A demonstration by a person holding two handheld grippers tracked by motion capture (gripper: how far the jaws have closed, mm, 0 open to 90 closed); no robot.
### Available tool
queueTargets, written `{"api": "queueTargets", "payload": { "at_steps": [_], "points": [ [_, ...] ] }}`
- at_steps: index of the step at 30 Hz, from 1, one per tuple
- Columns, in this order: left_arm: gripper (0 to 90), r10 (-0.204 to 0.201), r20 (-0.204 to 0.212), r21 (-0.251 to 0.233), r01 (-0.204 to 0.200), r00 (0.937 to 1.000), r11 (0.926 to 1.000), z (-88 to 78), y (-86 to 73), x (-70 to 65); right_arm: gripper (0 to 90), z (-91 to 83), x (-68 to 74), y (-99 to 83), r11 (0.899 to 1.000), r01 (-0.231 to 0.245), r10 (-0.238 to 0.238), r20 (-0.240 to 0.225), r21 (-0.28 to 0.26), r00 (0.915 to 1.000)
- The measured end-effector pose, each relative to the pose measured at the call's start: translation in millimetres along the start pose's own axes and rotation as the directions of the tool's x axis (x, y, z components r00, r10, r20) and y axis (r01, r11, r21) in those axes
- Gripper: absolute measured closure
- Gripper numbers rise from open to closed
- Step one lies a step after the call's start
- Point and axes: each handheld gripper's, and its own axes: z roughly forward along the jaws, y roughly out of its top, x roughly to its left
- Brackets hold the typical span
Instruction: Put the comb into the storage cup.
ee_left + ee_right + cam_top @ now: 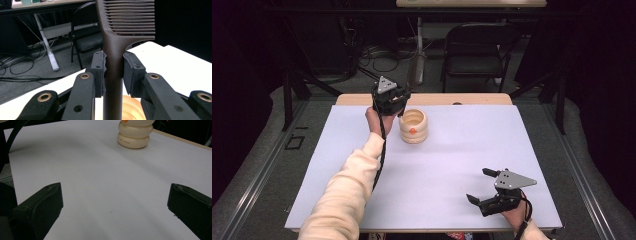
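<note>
Clamped between my left claw pads, the dark comb stands upright by its handle above the ribbed wooden cup at the desk's far side. It looks light, stiff and slick, so I'd grip low on the handle. My right claw rests open, empty.

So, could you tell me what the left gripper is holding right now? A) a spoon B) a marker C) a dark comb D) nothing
C: in the left gripper view, the left gripper is clamped on the handle of a dark comb, teeth up, above the cream ribbed holder.
</note>
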Motion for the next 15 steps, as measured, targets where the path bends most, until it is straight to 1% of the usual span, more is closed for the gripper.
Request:
{"api": "queueTargets", "payload": {
  "at_steps": [15],
  "points": [
    [72.2,-0.012,-0.01,-0.034,0.011,0.9999,0.9994,6.5,-3.1,-2.5,0.0,-0.3,-0.1,0.2,1.0,0.003,-0.003,0.001,0.0,1.0]
  ]
}}
